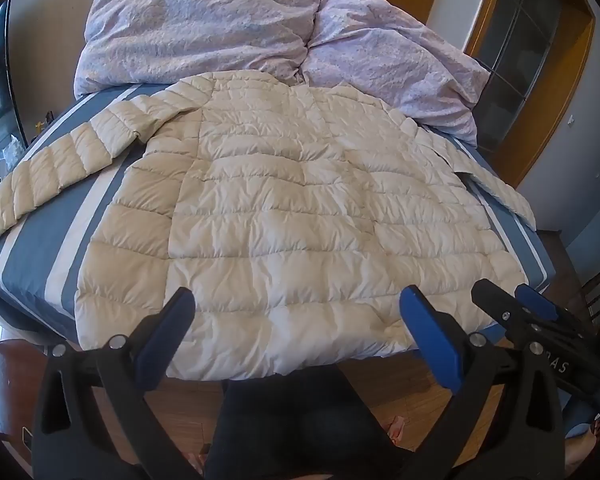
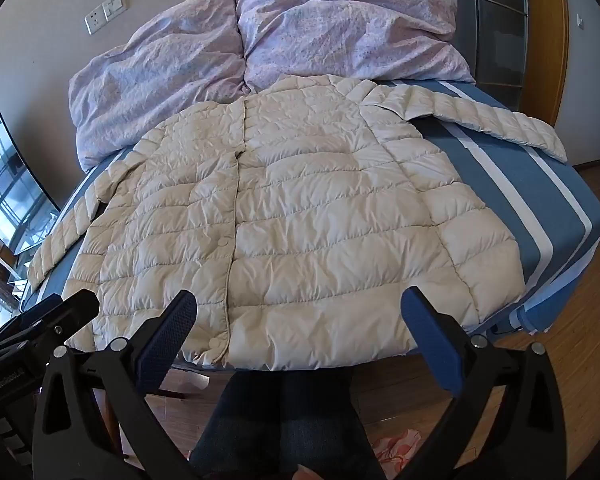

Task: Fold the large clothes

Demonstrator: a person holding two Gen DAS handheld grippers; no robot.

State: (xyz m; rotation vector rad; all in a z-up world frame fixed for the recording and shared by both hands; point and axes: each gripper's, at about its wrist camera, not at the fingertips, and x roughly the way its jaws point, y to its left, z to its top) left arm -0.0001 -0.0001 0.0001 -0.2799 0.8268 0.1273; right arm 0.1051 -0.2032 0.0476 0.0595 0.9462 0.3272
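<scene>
A cream quilted puffer jacket [image 1: 292, 208] lies spread flat on the blue and white striped bed [image 1: 40, 236], hem at the near edge, both sleeves stretched out sideways. It also shows in the right wrist view [image 2: 300, 216], front side up with its button placket visible. My left gripper [image 1: 298, 300] is open and empty, held above the hem. My right gripper [image 2: 298, 304] is open and empty above the hem too. The right gripper's tips [image 1: 504, 300] show at the right of the left wrist view, and the left gripper [image 2: 60, 312] shows at the left of the right wrist view.
A crumpled lilac duvet [image 1: 228, 28] is piled at the head of the bed, also in the right wrist view [image 2: 300, 28]. A wooden-framed glass door [image 1: 520, 60] stands at the right. A person's dark-trousered legs [image 2: 284, 420] stand on the wooden floor [image 2: 580, 360] below the grippers.
</scene>
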